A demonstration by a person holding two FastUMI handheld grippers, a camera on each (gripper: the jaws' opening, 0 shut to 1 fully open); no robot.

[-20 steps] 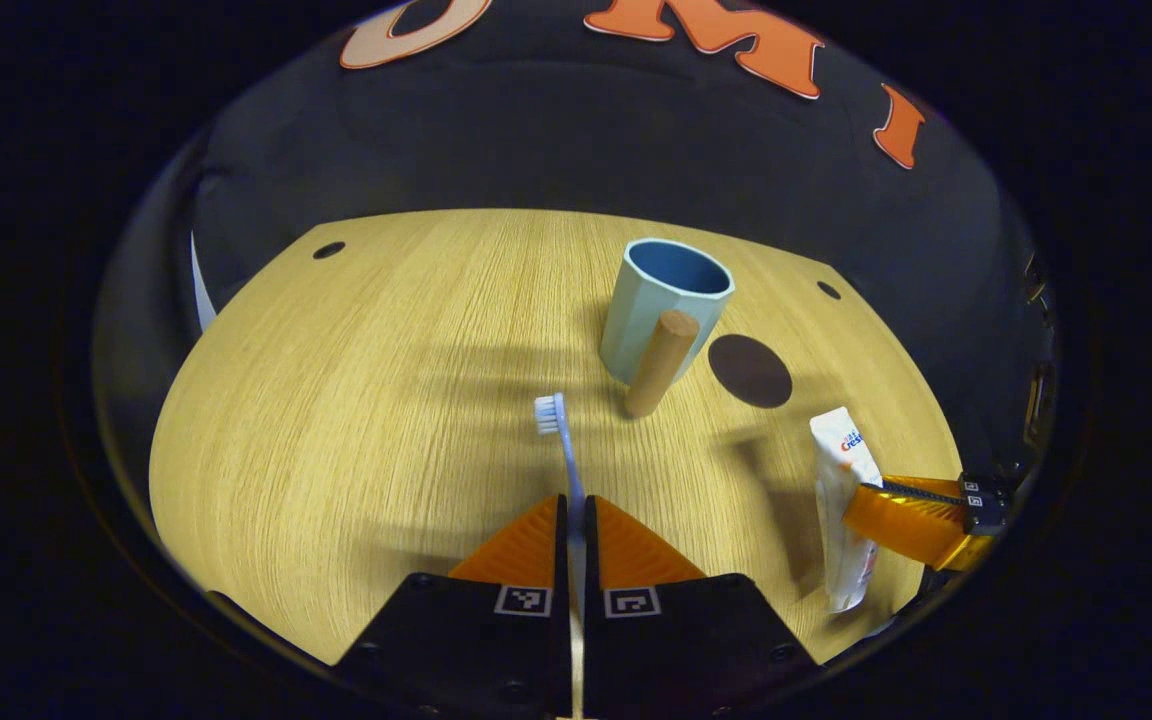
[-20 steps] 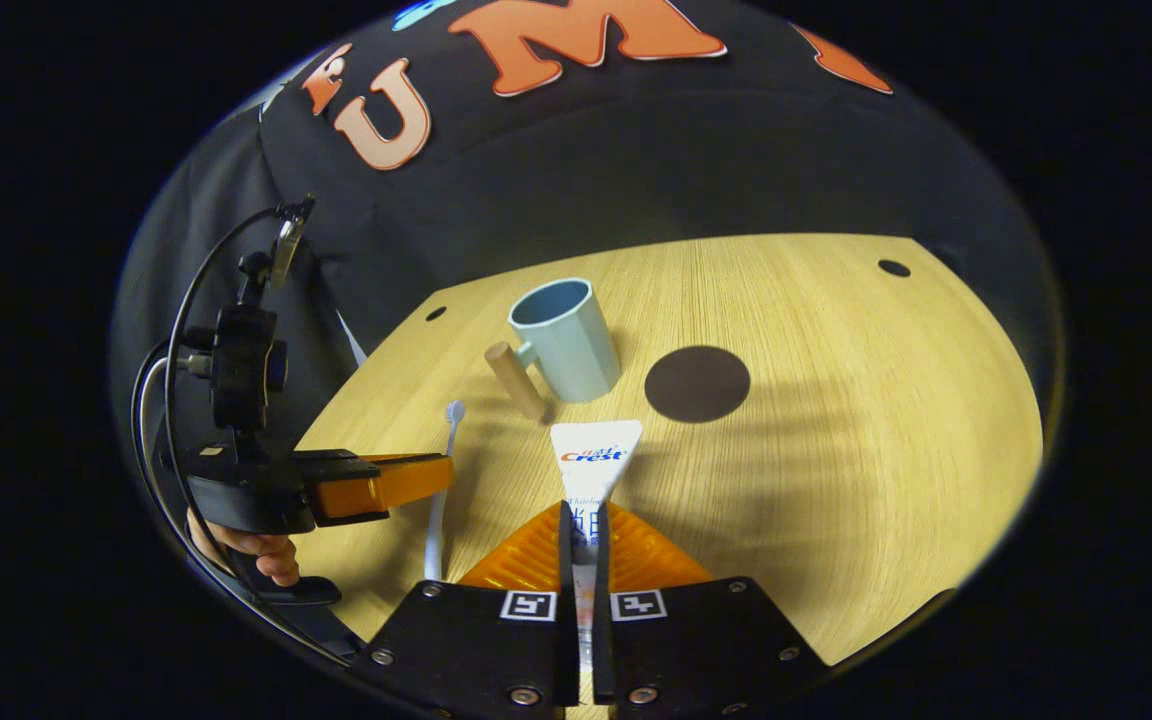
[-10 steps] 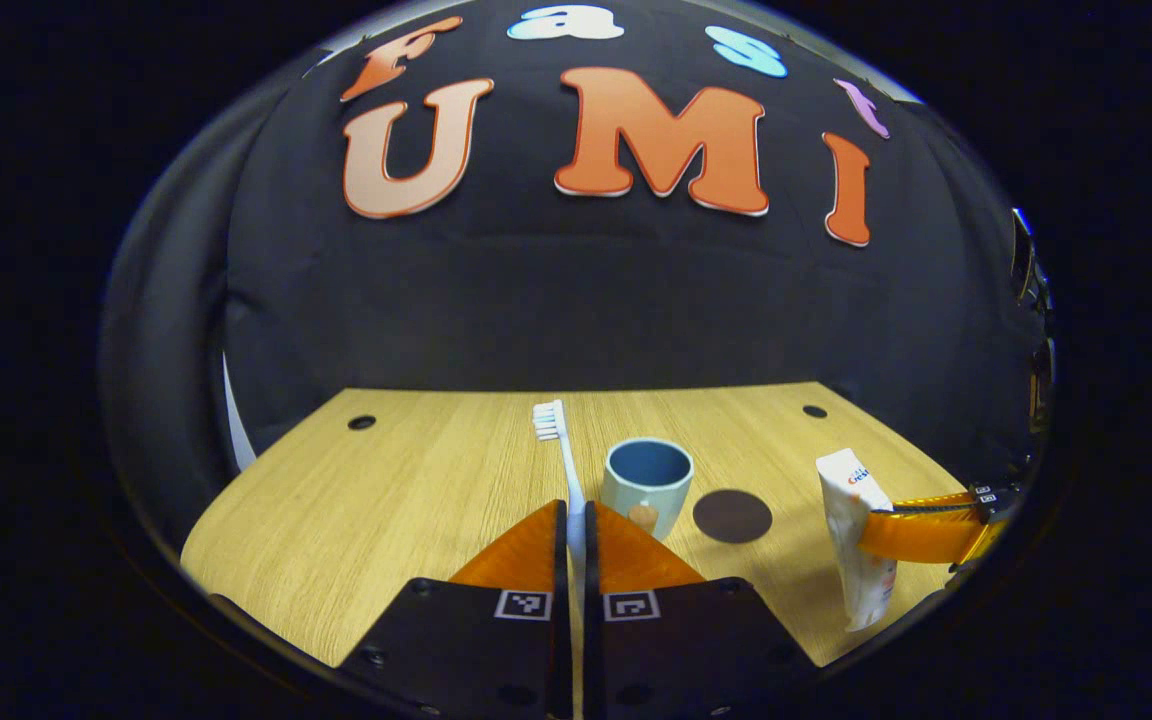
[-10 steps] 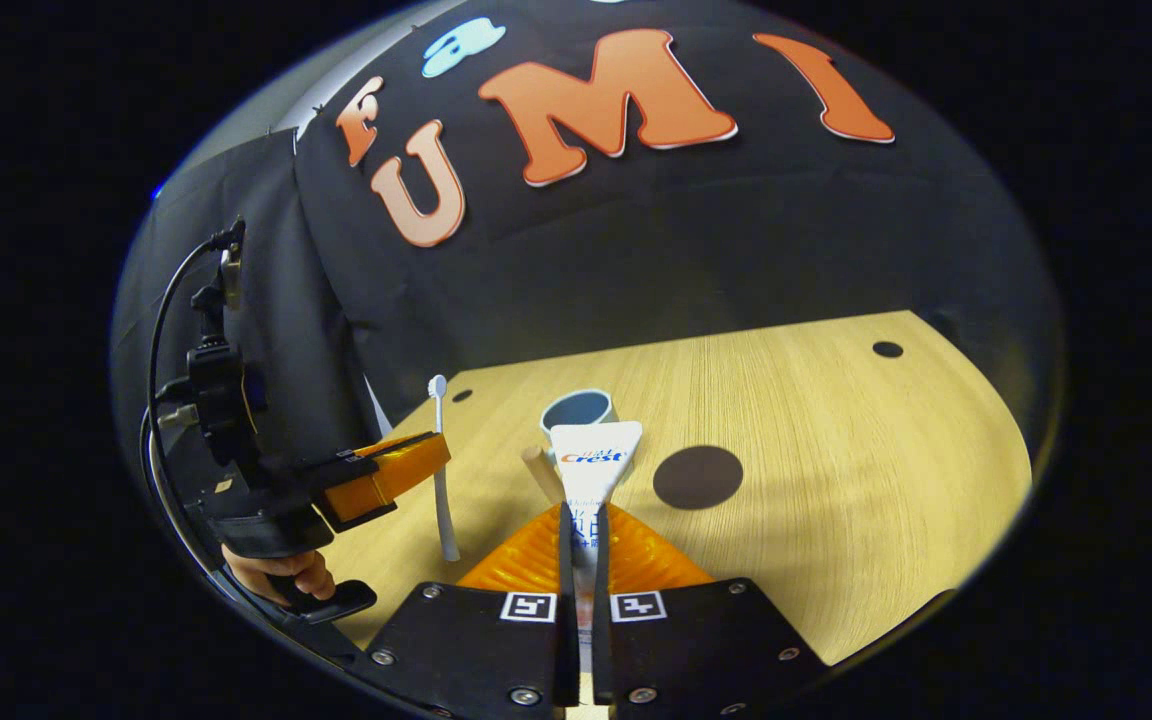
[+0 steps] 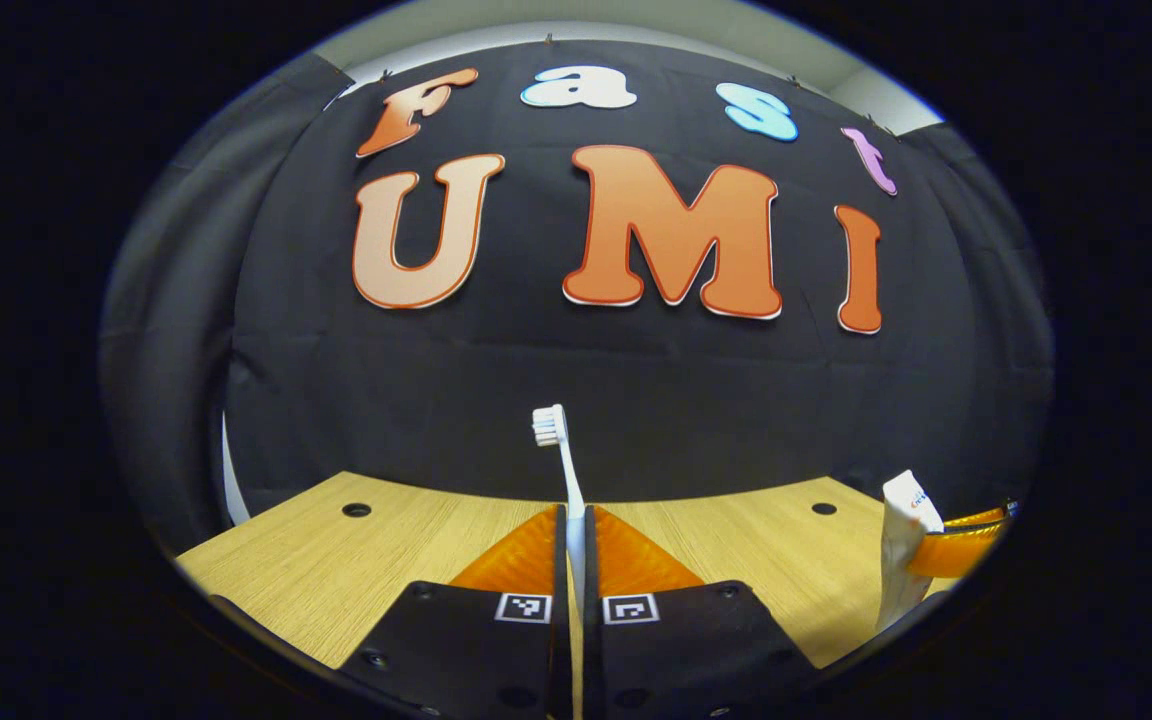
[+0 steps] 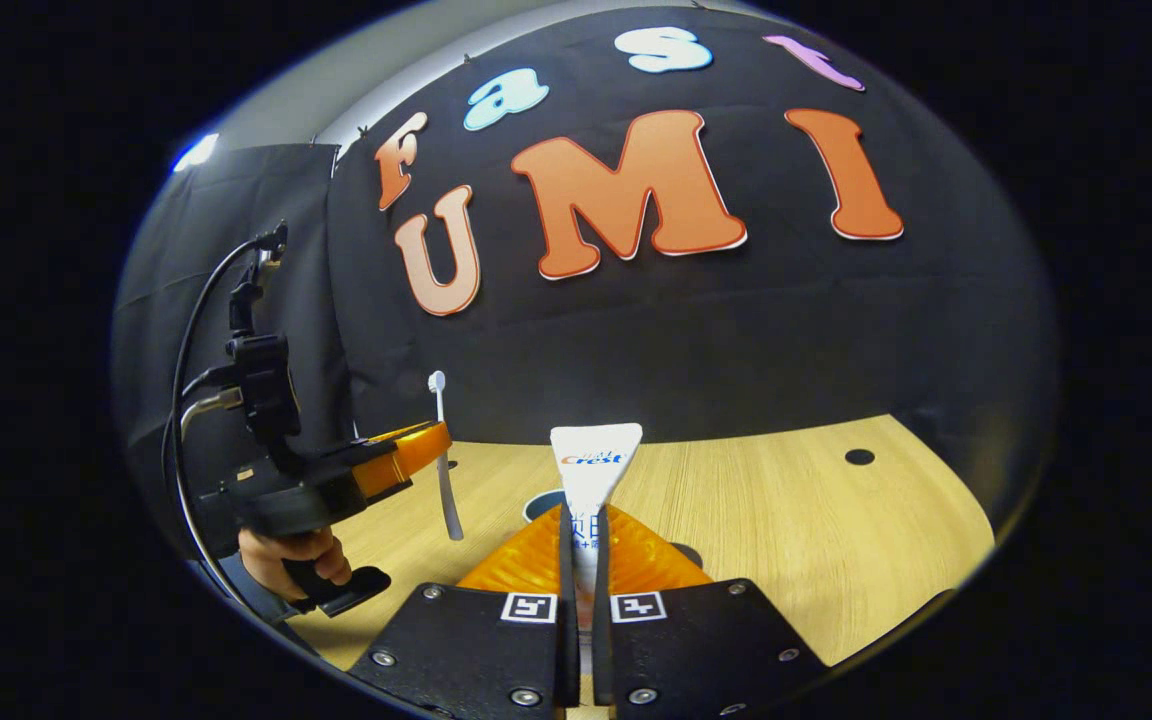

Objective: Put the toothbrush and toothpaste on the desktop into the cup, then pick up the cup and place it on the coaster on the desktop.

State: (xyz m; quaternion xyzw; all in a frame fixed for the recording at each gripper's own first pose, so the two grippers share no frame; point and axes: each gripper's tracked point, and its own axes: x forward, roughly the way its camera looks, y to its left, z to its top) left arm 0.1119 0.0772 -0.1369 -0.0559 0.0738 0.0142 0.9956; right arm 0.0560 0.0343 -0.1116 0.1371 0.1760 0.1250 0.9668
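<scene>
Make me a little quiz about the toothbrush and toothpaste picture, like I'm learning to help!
1. True or false: the toothbrush lies flat on the table.
2. What does the right gripper hold? A) cup B) toothpaste C) coaster
3. Fill in: the toothbrush bristles point ____.

Key
1. False: the left gripper holds it upright.
2. B: its fingers press on the toothpaste.
3. Up.
</scene>
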